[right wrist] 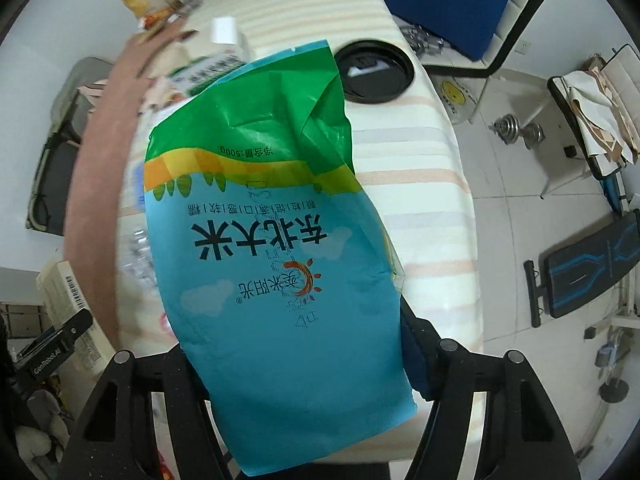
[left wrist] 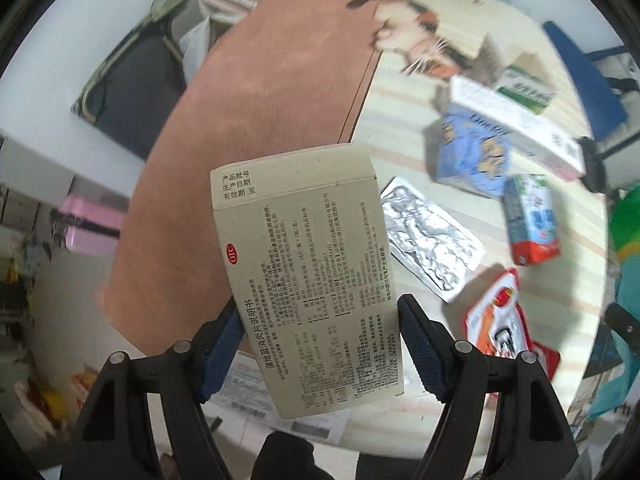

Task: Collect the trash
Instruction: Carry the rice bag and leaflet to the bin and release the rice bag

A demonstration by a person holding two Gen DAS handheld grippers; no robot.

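medicine box (left wrist: 308,280): "OTC"; rice bag (right wrist: 272,248): "东北大米", "500g"

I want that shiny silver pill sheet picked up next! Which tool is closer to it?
Left, probably. The left tool, holding the medicine box, hangs just beside the foil blister pack. The right tool, holding the rice bag, looks farther away; its camera barely shows the pack.

Left wrist view: looks forward and down along its fingers, very close to the clamped medicine box (left wrist: 308,276), striped table (left wrist: 400,152) beyond.
Right wrist view: the same downward look, hard up against the rice bag (right wrist: 272,240), floor to the far right.
Shared: the striped table (right wrist: 420,168), the medicine box (right wrist: 76,320) at far left, the rice bag (left wrist: 626,232) at right edge.
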